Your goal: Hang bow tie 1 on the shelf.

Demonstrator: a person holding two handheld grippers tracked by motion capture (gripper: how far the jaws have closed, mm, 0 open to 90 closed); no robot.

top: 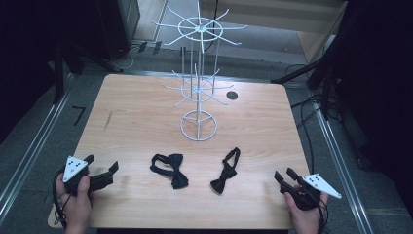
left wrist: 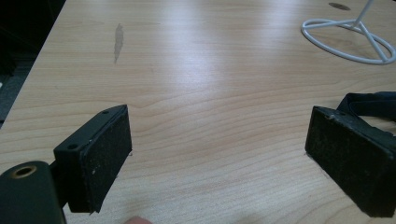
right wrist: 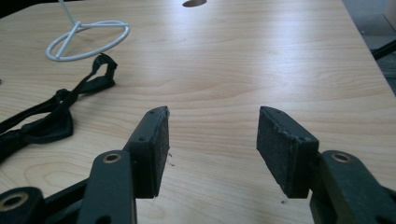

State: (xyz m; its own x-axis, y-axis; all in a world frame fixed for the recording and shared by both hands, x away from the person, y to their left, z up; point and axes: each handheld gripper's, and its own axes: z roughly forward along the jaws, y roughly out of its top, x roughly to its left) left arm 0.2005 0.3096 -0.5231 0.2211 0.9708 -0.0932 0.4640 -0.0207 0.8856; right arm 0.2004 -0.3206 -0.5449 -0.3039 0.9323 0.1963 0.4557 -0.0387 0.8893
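Wood-grain table point(top: 136, 117) under dim light, dark floor and cables around it. I go left to right. My left gripper point(top: 103, 169) sits at the near left corner, held in a hand point(top: 78, 202), grey plate on top. Its jaws are spread wide with nothing between them; in the left gripper view point(left wrist: 217, 161) only bare wood lies in the gap, and one jaw reaches just in front of a black strap. Left edge of the table is close beside that hand.

Next, first bow tie point(top: 168, 168) lies flat near centre, strap looped to its left. White wire rack point(top: 198, 73) stands beyond it, ring base point(top: 198, 126) on the wood, arms fanning out at two levels. Dark round hole point(top: 232, 95) in the tabletop, far right of the rack.

Second bow tie point(top: 225, 173) lies angled, just right of the first, not touching it; in the right gripper view point(right wrist: 44, 123) it is off to the left of my jaws.

My right gripper point(top: 286, 175) at the near right corner, jaws moderately apart, holding nothing, hovering over clear wood point(right wrist: 212, 135). Open tabletop lies between both grippers and the ties.
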